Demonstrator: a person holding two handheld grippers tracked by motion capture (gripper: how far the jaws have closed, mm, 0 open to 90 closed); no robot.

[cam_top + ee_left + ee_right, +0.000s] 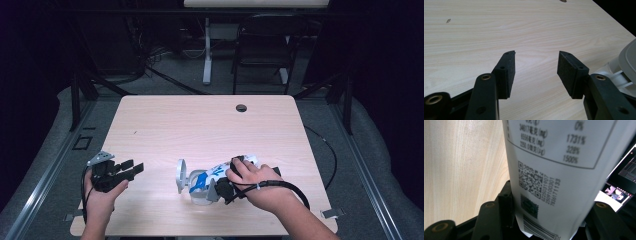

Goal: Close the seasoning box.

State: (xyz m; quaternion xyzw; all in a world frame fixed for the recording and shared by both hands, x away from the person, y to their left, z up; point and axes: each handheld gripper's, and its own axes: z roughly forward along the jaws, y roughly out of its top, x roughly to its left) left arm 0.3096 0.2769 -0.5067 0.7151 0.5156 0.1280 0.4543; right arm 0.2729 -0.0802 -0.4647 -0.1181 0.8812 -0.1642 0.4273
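Note:
A white bottle (212,176) with blue print lies tilted on the wooden table (200,125), near the front edge. Its round white lid (181,175) stands open at the left end. My right gripper (216,187) is shut on the bottle's body, with a hand over it. In the right gripper view the printed label of the bottle (554,170) spans the gap between the black jaws of my right gripper (549,205). My left gripper (134,167) is held open at the table's left front, nothing between its pads (509,72). The lid (627,60) shows at that view's right edge.
A cable hole (241,108) sits near the table's far edge. Beyond the table stand a black chair (262,45) and a white desk leg (207,50). Bare wood stretches ahead of my left gripper (536,65). Dark floor surrounds the table.

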